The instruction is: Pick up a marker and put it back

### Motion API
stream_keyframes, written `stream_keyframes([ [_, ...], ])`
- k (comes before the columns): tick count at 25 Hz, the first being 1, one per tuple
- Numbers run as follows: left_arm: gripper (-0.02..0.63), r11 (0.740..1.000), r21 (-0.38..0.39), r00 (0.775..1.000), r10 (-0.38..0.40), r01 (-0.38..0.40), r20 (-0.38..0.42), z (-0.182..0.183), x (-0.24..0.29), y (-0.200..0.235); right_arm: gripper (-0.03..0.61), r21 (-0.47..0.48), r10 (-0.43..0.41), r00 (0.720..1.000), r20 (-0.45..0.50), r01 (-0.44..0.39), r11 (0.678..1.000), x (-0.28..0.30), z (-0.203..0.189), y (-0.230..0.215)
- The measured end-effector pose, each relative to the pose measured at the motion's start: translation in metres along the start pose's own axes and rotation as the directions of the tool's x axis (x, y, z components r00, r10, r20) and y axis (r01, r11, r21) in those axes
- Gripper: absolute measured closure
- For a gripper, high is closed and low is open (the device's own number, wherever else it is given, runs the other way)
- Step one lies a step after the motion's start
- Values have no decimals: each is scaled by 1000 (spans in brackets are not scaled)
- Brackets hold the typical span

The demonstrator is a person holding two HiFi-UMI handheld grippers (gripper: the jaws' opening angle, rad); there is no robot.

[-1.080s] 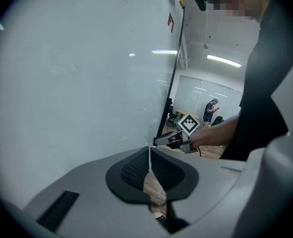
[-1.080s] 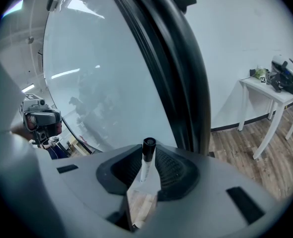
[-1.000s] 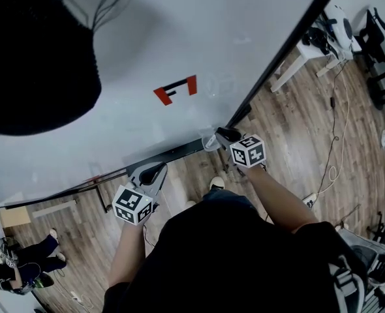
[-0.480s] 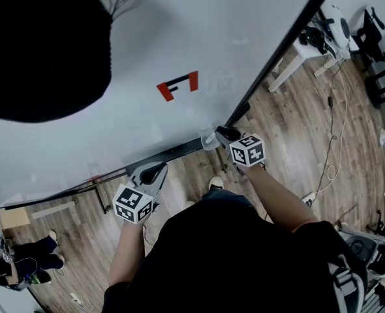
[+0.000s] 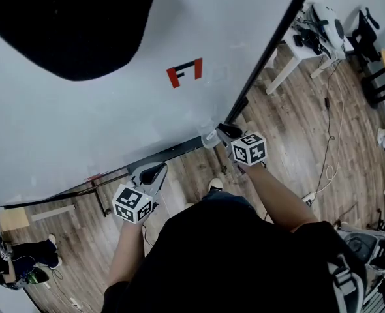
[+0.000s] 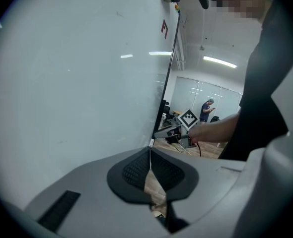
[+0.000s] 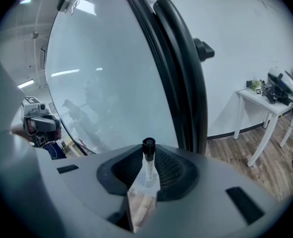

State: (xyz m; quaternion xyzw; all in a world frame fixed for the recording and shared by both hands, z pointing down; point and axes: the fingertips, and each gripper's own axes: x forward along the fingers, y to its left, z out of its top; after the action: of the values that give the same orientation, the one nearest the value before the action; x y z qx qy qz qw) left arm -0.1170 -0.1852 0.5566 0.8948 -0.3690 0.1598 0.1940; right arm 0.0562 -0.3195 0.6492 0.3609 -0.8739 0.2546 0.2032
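Observation:
A marker (image 7: 148, 165) with a white body and a black cap stands upright between the pads of my right gripper (image 7: 147, 175). Its jaws have just been closing, and they are now shut on the marker. In the head view the right gripper (image 5: 213, 136) is at the right end of the whiteboard's black tray (image 5: 173, 152), where the marker (image 5: 209, 139) shows as a pale spot. My left gripper (image 5: 154, 172) hangs lower left, below the tray. Its pads (image 6: 136, 170) meet with nothing between them. From the left gripper view, the right gripper (image 6: 169, 131) appears far along the board.
The whiteboard (image 5: 114, 116) carries a red mark (image 5: 184, 72) and ends in a black frame (image 5: 271, 51). A white table (image 5: 310, 41) with gear stands beyond it. Cables (image 5: 333, 142) trail over the wooden floor. A person (image 5: 16, 266) sits at the lower left.
The head view has tilted, so the board's red mark and the dark shape at the top slid up and right. The right gripper has edged up slightly. The left gripper has kept still.

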Motion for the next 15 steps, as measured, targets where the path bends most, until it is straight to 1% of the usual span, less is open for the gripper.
stream_keyframes([
  [11, 600, 999, 51, 999, -6, 4, 40, 2, -29, -11, 509, -35, -40, 994, 100, 44, 998, -46, 23, 24],
  [15, 600, 997, 73, 998, -21, 16, 59, 6, -40, -17, 509, -52, -63, 989, 131, 70, 996, -67, 31, 33],
])
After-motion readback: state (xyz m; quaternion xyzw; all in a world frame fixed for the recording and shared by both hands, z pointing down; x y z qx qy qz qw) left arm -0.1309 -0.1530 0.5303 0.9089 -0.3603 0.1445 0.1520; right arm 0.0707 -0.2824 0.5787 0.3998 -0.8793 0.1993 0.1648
